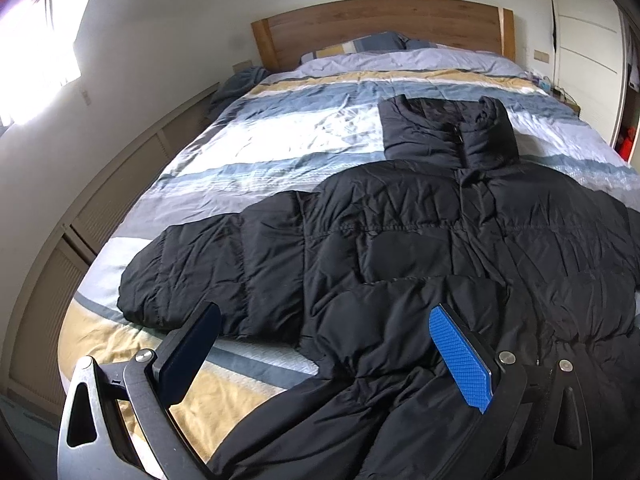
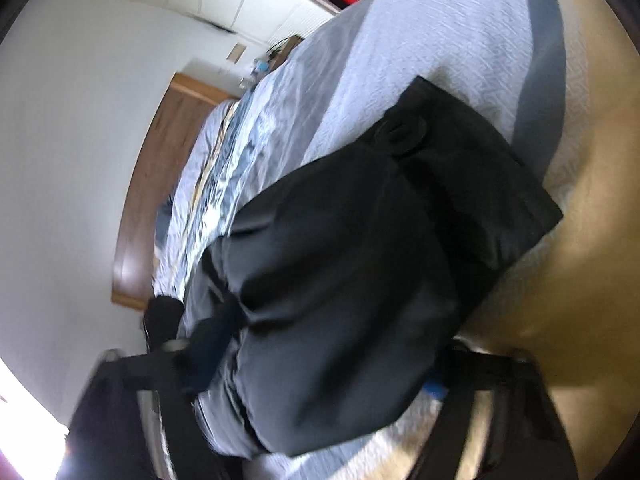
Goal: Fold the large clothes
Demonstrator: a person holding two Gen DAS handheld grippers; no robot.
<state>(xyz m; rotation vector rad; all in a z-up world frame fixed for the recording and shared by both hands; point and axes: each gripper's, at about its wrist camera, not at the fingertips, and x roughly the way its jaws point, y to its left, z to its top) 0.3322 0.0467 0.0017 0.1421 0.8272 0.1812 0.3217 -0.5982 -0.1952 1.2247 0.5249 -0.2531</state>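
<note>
Jaws of the left gripper [image 1: 324,360] stand spread wide with nothing clamped between them, the dark pad toward 9 o'clock over the bedspread and the blue-faced pad toward 3 o'clock over black fabric; I take that as a pause while the other hand works. On the right gripper [image 2: 316,380] the jaws look clamped on a thick fold of the black puffer jacket [image 1: 420,240] (the view is blurred and rolled over, so I judge this from the fabric bulging between the two fingers).

That bundle looks like a sleeve or a side panel with its squared cuff or hem at 2 o'clock, lifted clear of the bed [image 1: 224,152], probably to carry it across the body.

From the left wrist the jacket lies front-up in the near half of the bed, collar toward the wooden headboard [image 1: 380,24] at 12 o'clock, one sleeve stretched out toward 9 o'clock, its lower part rumpled near the left gripper. Spreading it flat gives clean fold lines.

Counted: one jacket, one bed, two grippers, one headboard, one sleeve plainly laid out; pillows at 12 o'clock look like two, though I cannot be sure.
</note>
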